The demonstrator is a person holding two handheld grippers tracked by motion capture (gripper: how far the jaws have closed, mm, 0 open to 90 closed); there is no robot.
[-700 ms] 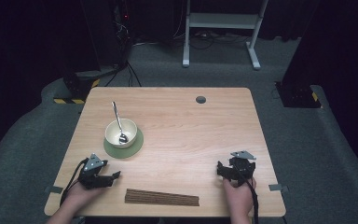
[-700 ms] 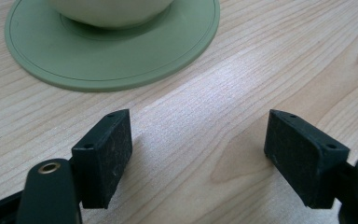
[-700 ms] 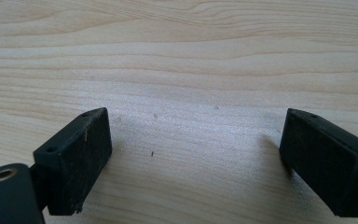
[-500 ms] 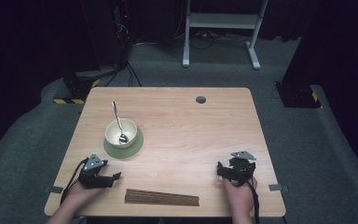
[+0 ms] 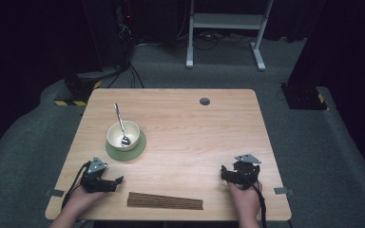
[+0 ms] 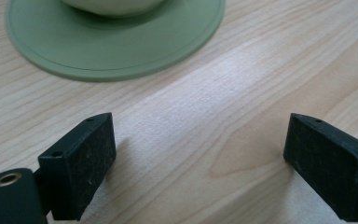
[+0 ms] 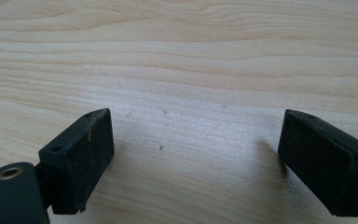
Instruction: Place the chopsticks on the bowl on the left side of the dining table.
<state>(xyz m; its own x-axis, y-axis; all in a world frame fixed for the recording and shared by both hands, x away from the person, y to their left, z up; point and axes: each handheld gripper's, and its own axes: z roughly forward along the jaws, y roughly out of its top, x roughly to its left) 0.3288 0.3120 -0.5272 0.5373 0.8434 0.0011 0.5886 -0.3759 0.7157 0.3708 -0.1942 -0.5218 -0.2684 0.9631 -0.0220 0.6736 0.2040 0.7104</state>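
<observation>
Two grippers rest low on the table (image 5: 185, 128), each with its jaws spread wide over bare wood and grasping nothing. Nearest the bowl (image 5: 123, 135), just below its green mat (image 5: 138, 148), sits the left gripper (image 5: 116, 181); the right gripper (image 5: 224, 172) lies well apart from the bowl. A spoon (image 5: 120, 126) leans inside the bowl. Below the bowl lies a brown slatted mat (image 5: 165, 201). Forearms are cut off at the frame's bottom edge.
</observation>
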